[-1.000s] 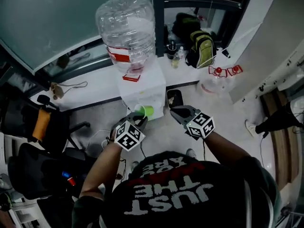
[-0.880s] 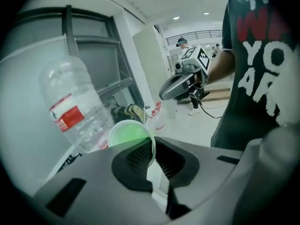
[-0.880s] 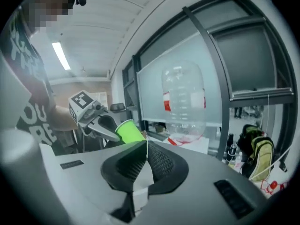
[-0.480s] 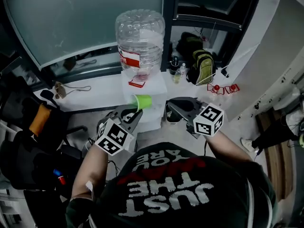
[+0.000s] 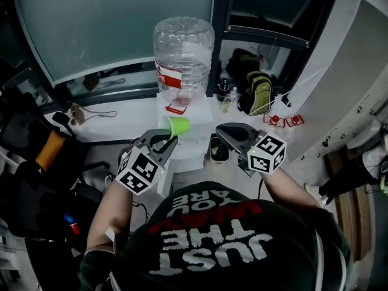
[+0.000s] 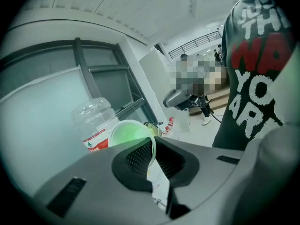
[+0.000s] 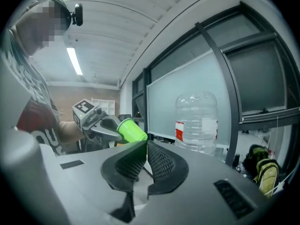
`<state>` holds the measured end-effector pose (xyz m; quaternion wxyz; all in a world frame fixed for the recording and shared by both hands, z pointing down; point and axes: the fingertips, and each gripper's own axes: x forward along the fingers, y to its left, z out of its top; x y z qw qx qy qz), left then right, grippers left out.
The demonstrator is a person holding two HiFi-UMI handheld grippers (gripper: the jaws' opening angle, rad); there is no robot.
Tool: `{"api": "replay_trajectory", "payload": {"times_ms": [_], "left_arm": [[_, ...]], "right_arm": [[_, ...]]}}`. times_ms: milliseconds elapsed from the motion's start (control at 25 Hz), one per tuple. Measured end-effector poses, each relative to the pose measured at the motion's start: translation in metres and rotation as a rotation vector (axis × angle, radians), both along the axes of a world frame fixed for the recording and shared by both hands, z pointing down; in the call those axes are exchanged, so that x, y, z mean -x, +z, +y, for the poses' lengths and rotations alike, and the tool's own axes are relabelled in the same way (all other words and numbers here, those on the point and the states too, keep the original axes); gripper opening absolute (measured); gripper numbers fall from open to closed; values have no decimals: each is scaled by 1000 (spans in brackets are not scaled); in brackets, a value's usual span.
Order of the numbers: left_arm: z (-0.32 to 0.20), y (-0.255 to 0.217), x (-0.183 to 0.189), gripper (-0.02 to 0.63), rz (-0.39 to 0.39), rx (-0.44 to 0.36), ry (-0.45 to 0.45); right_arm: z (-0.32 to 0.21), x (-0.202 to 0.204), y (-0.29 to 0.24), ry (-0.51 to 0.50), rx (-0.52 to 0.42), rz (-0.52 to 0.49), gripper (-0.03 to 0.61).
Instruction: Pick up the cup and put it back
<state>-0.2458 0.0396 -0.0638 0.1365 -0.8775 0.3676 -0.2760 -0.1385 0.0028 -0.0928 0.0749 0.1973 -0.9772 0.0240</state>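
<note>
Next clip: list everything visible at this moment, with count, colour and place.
cup: one, green, held tilted in front of the dispenser
water bottle: one, clear with a red label, atop the dispenser
dispenser: one, white, by the window wall
backpack: one, black and green, right of the dispenser
T-shirt: one, black with red and white print, bottom of the head view
left gripper: one, grey, fingers shut on the cup's wall
right gripper: one, grey, shut and empty, right of the cup
</note>
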Motion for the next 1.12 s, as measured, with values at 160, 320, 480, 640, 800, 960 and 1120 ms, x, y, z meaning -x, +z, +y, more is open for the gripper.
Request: {"api": "replay_trajectory", "payload": {"times_ms": [160, 320, 480, 640, 800, 960, 1120], "left_arm": [[2, -6, -1, 23, -1, -17, 6], [5, -7, -3, 23, 4, -19, 5], [4, -6, -3, 23, 9, -16, 2], [6, 0, -5, 23, 18, 2, 4], [5, 9, -9, 23, 12, 25, 7], [6, 28, -14, 23, 2, 71, 6], [6, 58, -20, 23, -3, 143, 8]], "right_arm": [[1, 1, -2, 0, -11, 3, 35], [2, -1, -3, 5, -14, 2, 35], [0, -2, -5, 6, -15, 3, 35], [1, -2, 0, 7, -5, 6, 35], [1, -2, 2, 4, 2, 5, 35], [3, -2, 10, -5, 16, 9, 35], [0, -3, 25, -4, 52, 10, 35]]}}
